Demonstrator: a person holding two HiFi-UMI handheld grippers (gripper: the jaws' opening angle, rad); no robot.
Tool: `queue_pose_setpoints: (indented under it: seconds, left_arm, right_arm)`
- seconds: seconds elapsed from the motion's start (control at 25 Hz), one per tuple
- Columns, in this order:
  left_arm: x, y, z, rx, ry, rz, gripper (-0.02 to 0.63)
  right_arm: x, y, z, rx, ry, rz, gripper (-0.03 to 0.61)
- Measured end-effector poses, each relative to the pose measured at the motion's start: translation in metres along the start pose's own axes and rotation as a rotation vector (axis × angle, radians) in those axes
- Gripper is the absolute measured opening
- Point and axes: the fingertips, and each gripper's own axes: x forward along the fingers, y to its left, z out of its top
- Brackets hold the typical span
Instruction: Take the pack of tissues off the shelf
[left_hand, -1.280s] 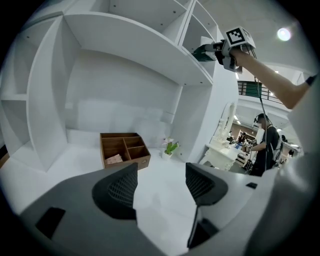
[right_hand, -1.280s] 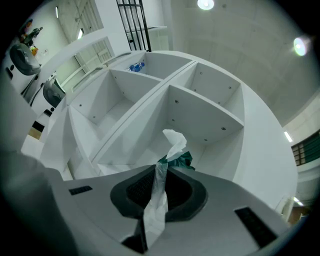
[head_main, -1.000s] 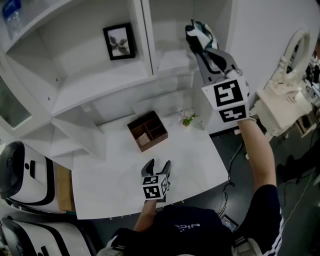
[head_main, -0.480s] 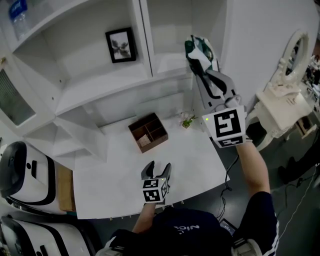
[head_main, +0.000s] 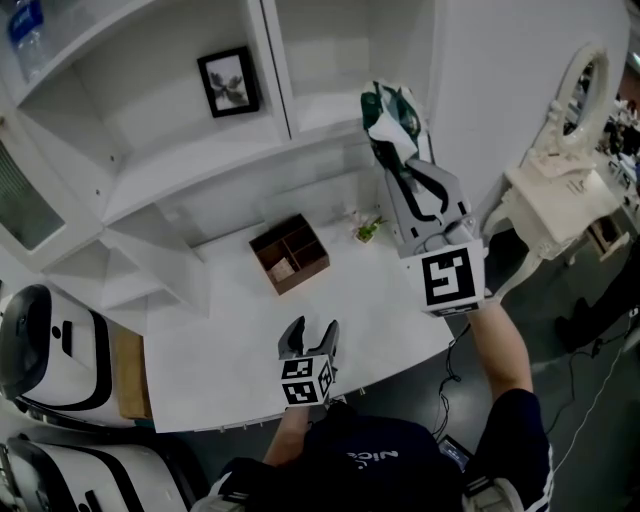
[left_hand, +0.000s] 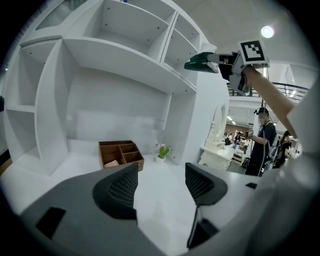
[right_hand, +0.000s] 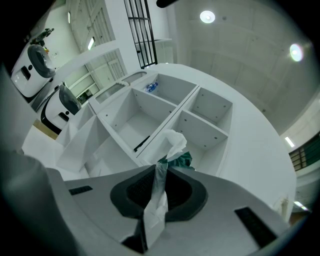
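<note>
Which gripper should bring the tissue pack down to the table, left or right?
Right. The right gripper is shut on the tissue pack, held up beside the shelf. The left gripper is open and empty, low over the table, well away from the pack.

- You're working in bright, even light; ceiling lamps (right_hand: 207, 16) flare into glare spots.
- Both your gripper views bulge, with black corners.
- Shadows on the table (head_main: 230, 340) are soft.

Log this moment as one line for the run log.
right gripper: shut on pack of tissues, held off shelf | left gripper: open, empty, over table
</note>
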Motion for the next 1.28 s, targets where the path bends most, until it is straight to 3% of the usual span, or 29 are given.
queue_pose_setpoints:
  seconds: [0.48,1.28]
  left_arm:
    - [-0.019,-0.016,-0.018,0.009,0.004,-0.015,0.295]
    - [-0.035,-0.017,-0.027,0.014,-0.029,-0.007,0.295]
  right_arm:
    - [-0.048,0.047,-0.032,-0.007,0.063,0.02,0.043]
    - [-0.095,0.106,-0.087,0.177,0.179,0.039,0.045]
